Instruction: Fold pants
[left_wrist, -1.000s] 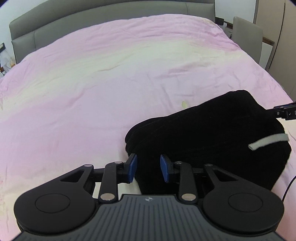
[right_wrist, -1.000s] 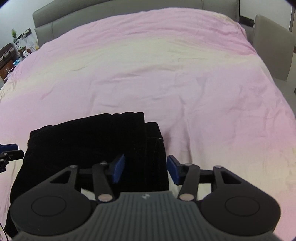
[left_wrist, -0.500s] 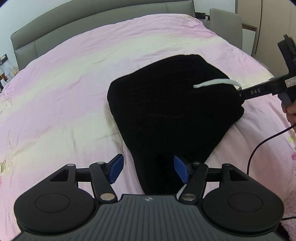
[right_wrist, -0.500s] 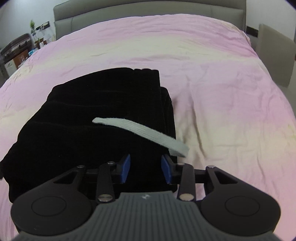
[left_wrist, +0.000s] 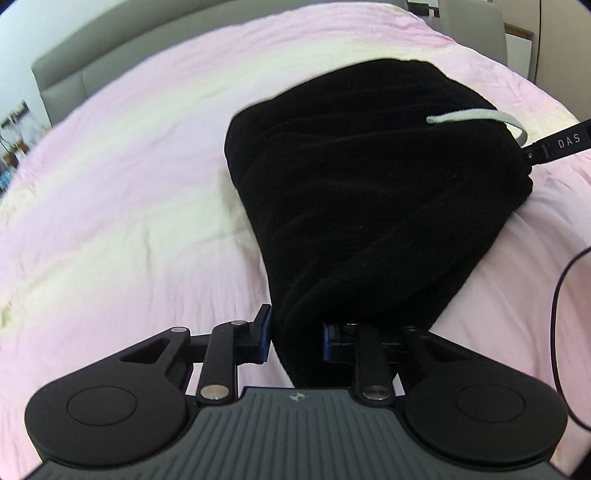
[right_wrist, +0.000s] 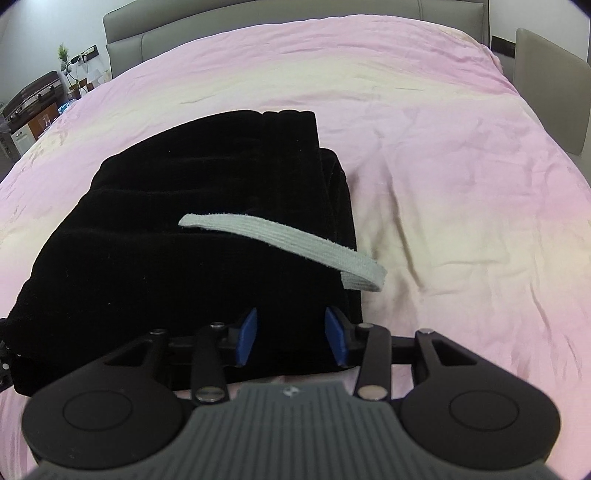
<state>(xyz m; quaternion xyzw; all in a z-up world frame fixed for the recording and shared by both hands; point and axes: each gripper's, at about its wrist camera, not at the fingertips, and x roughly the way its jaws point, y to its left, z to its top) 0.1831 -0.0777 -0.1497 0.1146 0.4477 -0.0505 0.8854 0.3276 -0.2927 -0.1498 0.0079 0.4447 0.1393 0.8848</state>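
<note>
The black pants (left_wrist: 369, 192) lie folded in a thick bundle on the pink bed cover (left_wrist: 129, 203). A white drawstring (left_wrist: 476, 116) lies on top of them. My left gripper (left_wrist: 295, 339) is closed on the near corner of the bundle, with black cloth filling the gap between the blue pads. In the right wrist view the pants (right_wrist: 192, 236) and the drawstring (right_wrist: 288, 240) lie just ahead. My right gripper (right_wrist: 291, 336) has its jaws around the near edge of the cloth. The right gripper's finger also shows at the left wrist view's right edge (left_wrist: 557, 142).
A grey headboard (right_wrist: 258, 22) runs along the far end of the bed. A grey chair (right_wrist: 550, 92) stands at the right side. A side table with a plant (right_wrist: 40, 99) is at the far left. A black cable (left_wrist: 565, 295) hangs at the right.
My left gripper has closed from open onto the near corner of the pants. My right gripper has moved closer to the bundle, with its jaws slightly wider around the edge.
</note>
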